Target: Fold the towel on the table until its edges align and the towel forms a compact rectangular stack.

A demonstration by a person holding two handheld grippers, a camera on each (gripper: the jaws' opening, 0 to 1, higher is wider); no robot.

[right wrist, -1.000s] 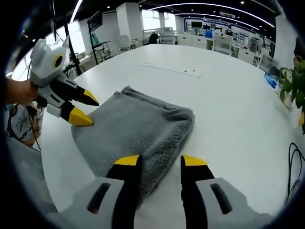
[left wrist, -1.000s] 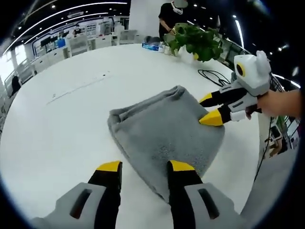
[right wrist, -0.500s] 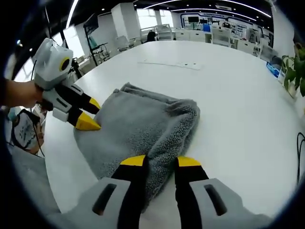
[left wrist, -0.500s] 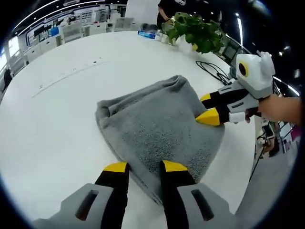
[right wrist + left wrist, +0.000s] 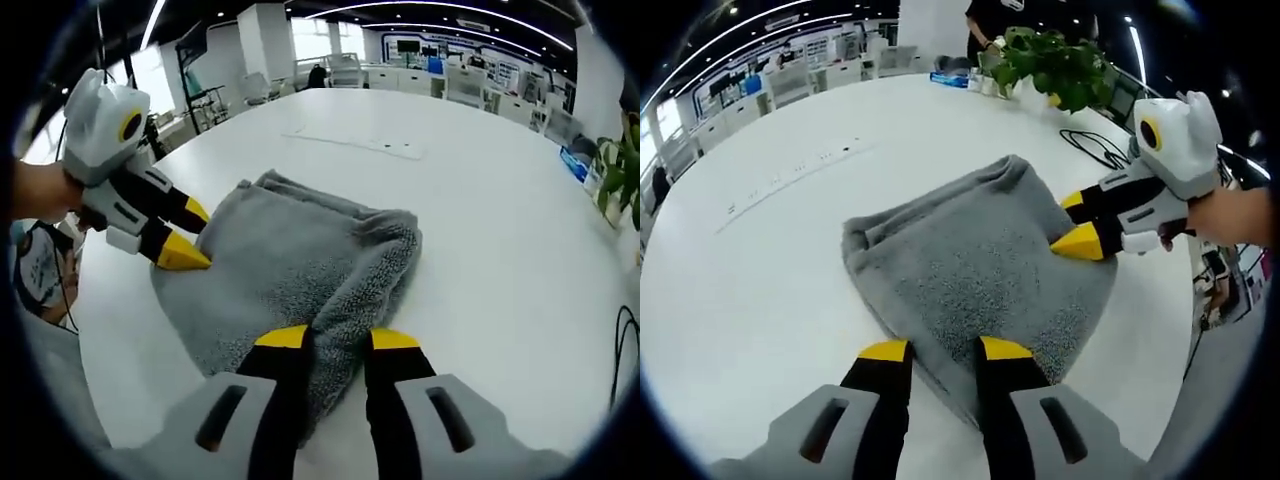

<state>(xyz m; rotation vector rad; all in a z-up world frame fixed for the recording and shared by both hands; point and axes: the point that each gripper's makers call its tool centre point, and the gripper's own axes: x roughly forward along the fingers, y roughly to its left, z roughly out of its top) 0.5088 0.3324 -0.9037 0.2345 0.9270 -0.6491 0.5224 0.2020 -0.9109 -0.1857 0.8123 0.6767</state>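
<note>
- Towel (image 5: 980, 275) (image 5: 285, 265): grey, thick pile, folded over into a rough rectangle with rounded, uneven edges; it lies flat on the white bench (image 5: 750, 260) (image 5: 500, 220), near the bench's edge.
- Left gripper (image 5: 933, 352): in the left gripper view its two yellow-tipped jaws rise from the bottom, drawn close together with the near edge of the towel pinched between them, so it is clenched on the towel.
- The same gripper seen from the right gripper view (image 5: 190, 240): it comes in from the left, held by a hand (image 5: 40, 190), yellow tips pressed on the towel's far left corner. From this side the tips look nearly together.
- Right gripper (image 5: 338, 340): in the right gripper view its jaws stand close, with the towel's thick folded edge bunched between the tips; it too is grasping the towel.
- The same gripper seen from the left gripper view (image 5: 1080, 225): it enters from the right, held by a hand (image 5: 1235, 215), with one yellow tip above and one below the towel's right edge.
- Potted plant (image 5: 1055, 70) with green leaves stands at the far end of the bench; a black cable (image 5: 1090, 150) lies on the bench just before it.
- A person (image 5: 990, 20) in dark clothes stands behind the plant.
- Rows of desks and ceiling light strips fill the room beyond.
</note>
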